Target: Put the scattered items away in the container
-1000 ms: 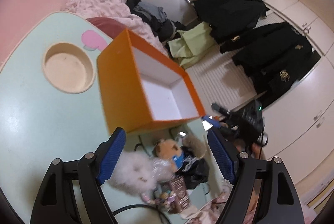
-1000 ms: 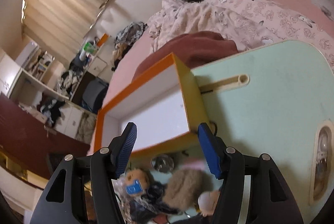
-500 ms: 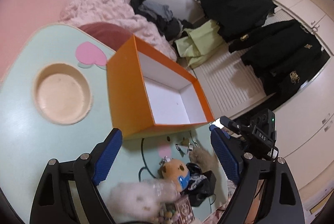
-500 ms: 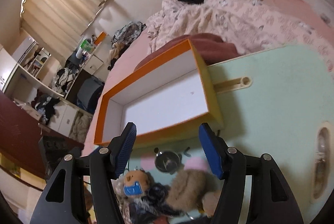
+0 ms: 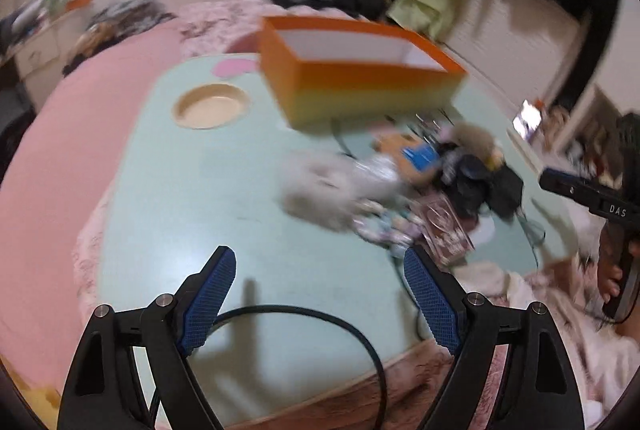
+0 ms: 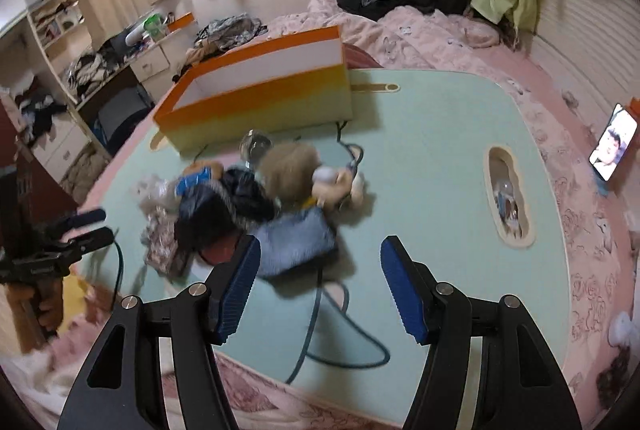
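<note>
Both the left gripper [image 5: 318,290] and right gripper [image 6: 320,284] hover with fingers apart and empty above the pale green counter [image 6: 432,133], where plush toys and pouches [image 6: 256,197] lie heaped before the empty orange cardboard box [image 6: 256,97].

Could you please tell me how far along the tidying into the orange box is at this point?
Nothing looks done yet: what shows of the orange box is bare white wall. Nothing is in hand; the left gripper and right gripper are both open and empty. The whole pile of toys and pouches remains on the table.
</note>
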`<state>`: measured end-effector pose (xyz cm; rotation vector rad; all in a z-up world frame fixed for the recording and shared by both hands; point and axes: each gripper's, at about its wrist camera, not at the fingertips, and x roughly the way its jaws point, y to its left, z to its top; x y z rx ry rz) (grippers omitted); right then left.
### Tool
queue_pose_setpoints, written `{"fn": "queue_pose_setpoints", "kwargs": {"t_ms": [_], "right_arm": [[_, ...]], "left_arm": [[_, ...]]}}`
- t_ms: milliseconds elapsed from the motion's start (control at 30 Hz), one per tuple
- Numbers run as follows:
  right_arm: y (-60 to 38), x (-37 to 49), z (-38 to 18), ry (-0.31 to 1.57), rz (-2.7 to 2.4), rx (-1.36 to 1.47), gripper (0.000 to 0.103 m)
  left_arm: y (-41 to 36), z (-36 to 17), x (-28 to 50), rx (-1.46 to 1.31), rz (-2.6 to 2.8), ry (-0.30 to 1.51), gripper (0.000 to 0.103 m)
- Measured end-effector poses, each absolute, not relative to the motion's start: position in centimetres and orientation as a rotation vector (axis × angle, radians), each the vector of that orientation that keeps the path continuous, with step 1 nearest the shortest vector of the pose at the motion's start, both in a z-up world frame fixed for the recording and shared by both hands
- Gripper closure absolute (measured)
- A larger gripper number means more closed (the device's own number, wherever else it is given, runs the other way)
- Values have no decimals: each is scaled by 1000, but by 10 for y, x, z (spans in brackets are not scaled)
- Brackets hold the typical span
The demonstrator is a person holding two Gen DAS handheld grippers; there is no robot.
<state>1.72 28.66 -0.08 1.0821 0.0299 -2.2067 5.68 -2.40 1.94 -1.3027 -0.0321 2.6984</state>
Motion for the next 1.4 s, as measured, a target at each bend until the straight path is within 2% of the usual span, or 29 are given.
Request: {"fn": "queue_pose_setpoints", "kwargs": {"t_ms": [33,100,133,167,267,533,600,800,867,1033,1133,1167,1200,1267,1333,1400], "right_arm": [[283,20,-5,49,-2200,1079,40],[275,24,-14,97,-2189,1098,52],[268,25,-18,132,-2179,1110,55],[264,26,-21,158,-2174,1117,63],[252,26,-26,213,-2194,1102,71],[227,4,-21,175,-2189,1089,71],[225,1,-16,144,-2180,1073,71],[235,28,15,150,-2254,951,70],[239,41,19,149,-2280,930,66],[241,54,-5,127,-2312,1018,65],[236,42,-21,128,-2281,1122,64],[236,42,-20,144,-2301,1119,56],[233,40,-21,187,-2318,1133,38],[226,40,-24,279,-2354,1152,20],[226,39,-25,247,-2342,1153,16],[224,38,-25,256,-2338,1160,11]], "left_arm": [[-14,17,56,-1324,2690,32,17],[5,13,53,-1340,2678,141,18],[12,13,53,-1338,2672,157,18],[15,11,50,-1342,2663,152,18],[15,7,38,-1337,2673,106,21],[20,9,2,-1276,2697,50,22],[21,10,1,-1259,2694,25,25],[16,40,29,-1144,2710,7,25],[14,48,42,-1120,2712,9,25],[11,38,65,-1151,2753,38,22],[8,19,62,-1220,2762,-13,20],[6,11,59,-1251,2757,-46,20],[6,6,59,-1248,2779,-48,18],[8,1,59,-1244,2840,8,14],[14,-6,56,-1262,2865,104,0],[14,-8,54,-1257,2848,103,0]]}}
